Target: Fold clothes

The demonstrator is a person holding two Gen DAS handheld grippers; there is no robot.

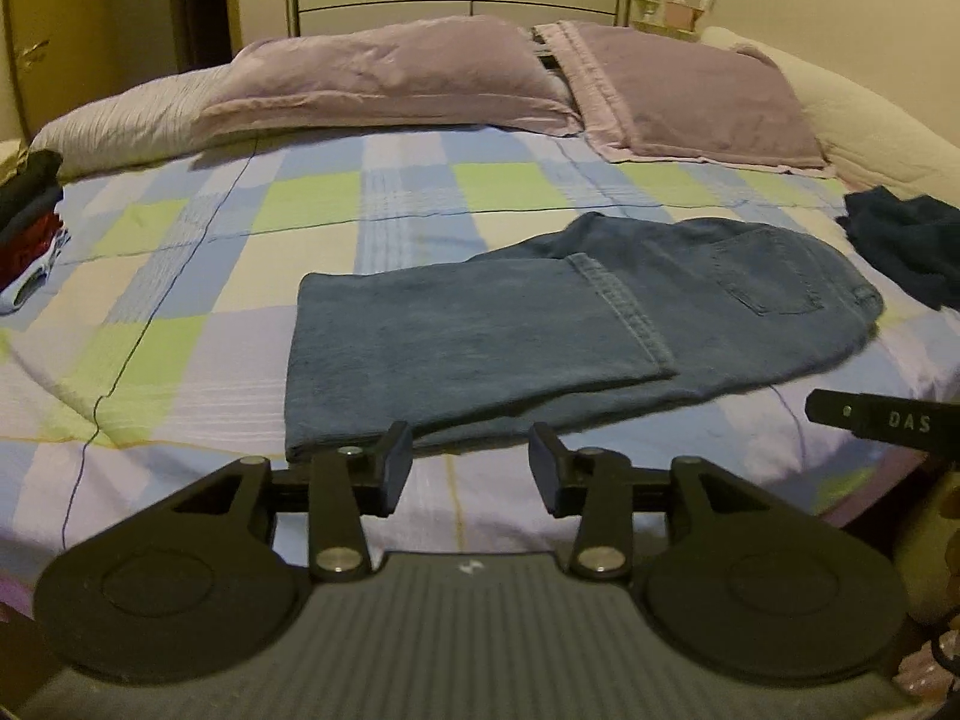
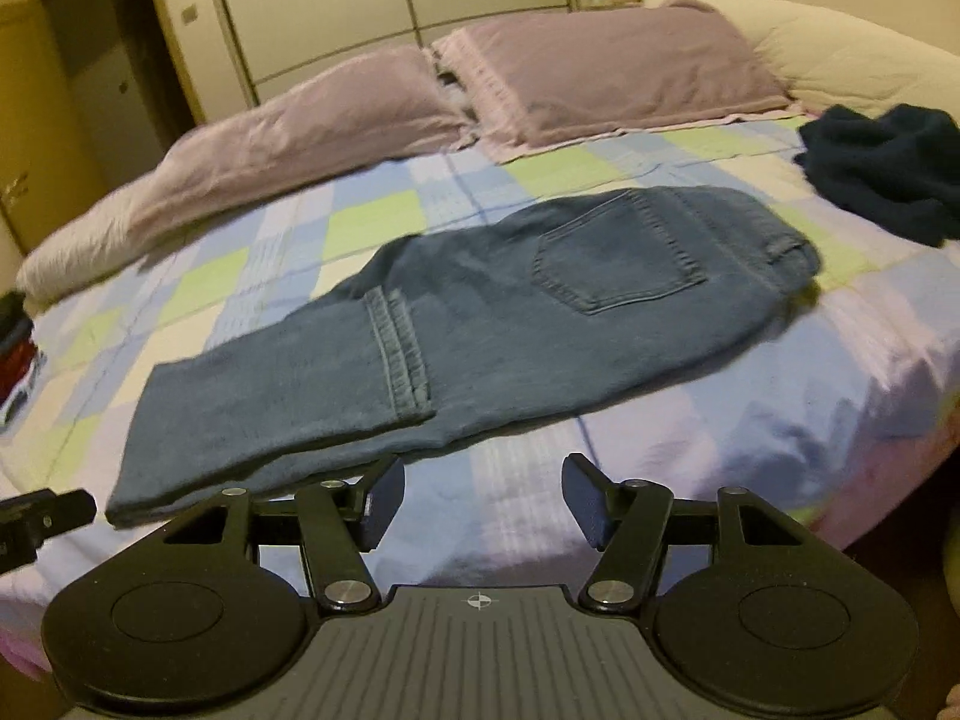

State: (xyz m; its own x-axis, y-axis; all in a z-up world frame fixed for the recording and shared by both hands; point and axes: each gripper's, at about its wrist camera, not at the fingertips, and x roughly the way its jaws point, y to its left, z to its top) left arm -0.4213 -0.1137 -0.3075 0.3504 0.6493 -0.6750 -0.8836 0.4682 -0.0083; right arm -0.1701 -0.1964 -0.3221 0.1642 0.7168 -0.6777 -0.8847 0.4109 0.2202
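Folded jeans (image 1: pixel 540 324) lie on the checked bedspread (image 1: pixel 180 276), just ahead of both empty grippers.

The left gripper (image 1: pixel 471 465) hangs with fingers spread, its left fingertip just at the jeans' near folded edge; the right gripper (image 2: pixel 480 498) also has its fingers apart and grips nothing, the denim's near edge just beyond its left finger. Further ahead lie two lilac pillows (image 2: pixel 600 66), with a dark garment (image 2: pixel 888 174) ahead to the right and stacked clothes (image 1: pixel 30 210) far to the left.

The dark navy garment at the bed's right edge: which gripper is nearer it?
Right. The right gripper sits toward the dark navy garment; the left gripper is farther left, by the jeans' folded end.
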